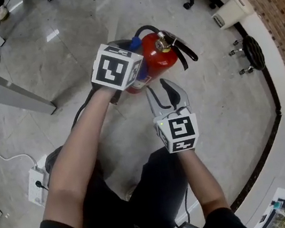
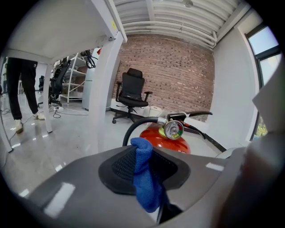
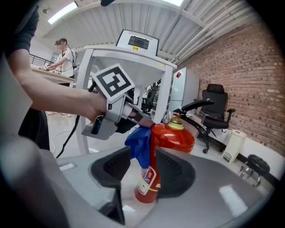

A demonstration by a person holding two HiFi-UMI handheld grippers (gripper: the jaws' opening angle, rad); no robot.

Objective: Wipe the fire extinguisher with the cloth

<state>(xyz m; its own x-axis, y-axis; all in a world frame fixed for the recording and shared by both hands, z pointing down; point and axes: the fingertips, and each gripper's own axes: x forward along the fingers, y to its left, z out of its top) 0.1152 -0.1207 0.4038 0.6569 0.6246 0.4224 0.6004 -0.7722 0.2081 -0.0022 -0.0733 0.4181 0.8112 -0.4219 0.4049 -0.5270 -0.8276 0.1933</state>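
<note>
Our left claw [image 3: 139, 120] is closed on the blue cloth [image 2: 144, 178], which bunches up between its pads. In the right gripper view the cloth hangs from that claw against the upper left side of the red fire extinguisher [image 3: 171, 138]. We cannot tell how firmly it presses there.

The extinguisher stands upright on the grey floor [image 1: 66, 47], just ahead of both claws.

From the head view, the marker cube [image 1: 116, 66] on the left claw covers its jaws and nearly all the cloth; only a small blue corner peeks out beside it. The cube also hides part of the extinguisher's body.

In the left gripper view, the claw's own body cuts off everything below the extinguisher's red dome. That leaves the pressure gauge [image 2: 173, 129], the black hose [image 2: 136, 125] and the handle.

Our right claw [image 1: 158, 89] stands wide and holds nothing, its tips just short of the cylinder. In its own view the extinguisher's lower part shows in the gap beyond the pads. The label print is too small to read.
</note>
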